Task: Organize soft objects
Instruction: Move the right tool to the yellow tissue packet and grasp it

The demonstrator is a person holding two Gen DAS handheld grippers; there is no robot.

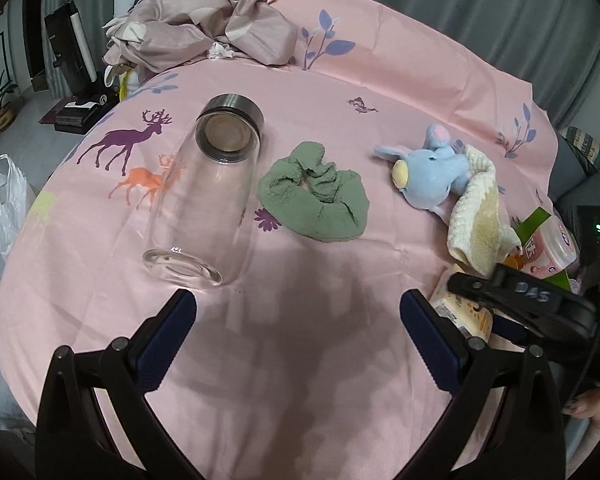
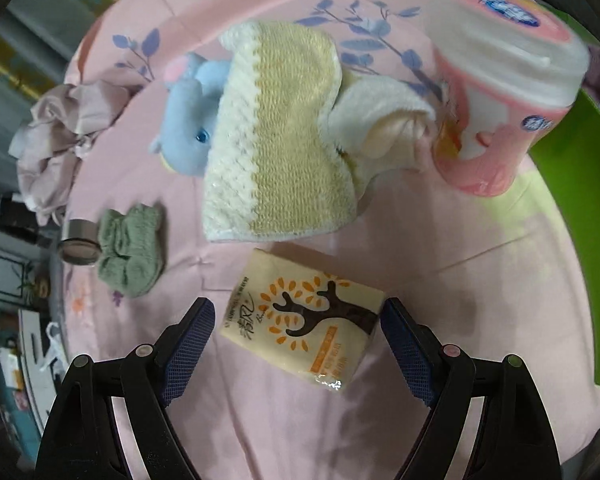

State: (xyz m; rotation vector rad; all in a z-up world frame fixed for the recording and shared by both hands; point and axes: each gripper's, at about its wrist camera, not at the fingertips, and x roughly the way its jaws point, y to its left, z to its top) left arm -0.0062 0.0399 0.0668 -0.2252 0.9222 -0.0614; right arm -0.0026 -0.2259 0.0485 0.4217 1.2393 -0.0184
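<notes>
soft things all loose on pink cloth (image 1: pixel 300 360): green scrunchie (image 1: pixel 314 194) mid-table, blue plush (image 1: pixel 432 164) under knit cloth (image 2: pixel 284 140), tissue pack (image 2: pixel 304 320) between spread fingers of right gripper (image 2: pixel 298 324), ungrasped. left gripper (image 1: pixel 298 312) spread, empty. nothing sorted yet; tissue pack likely first.

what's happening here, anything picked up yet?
Nothing is held. A person holds both grippers open over the pink tablecloth. The right gripper has its fingers on either side of the yellow tissue pack, not closed on it. The left gripper hovers near the glass bottle and green cloth.
</notes>
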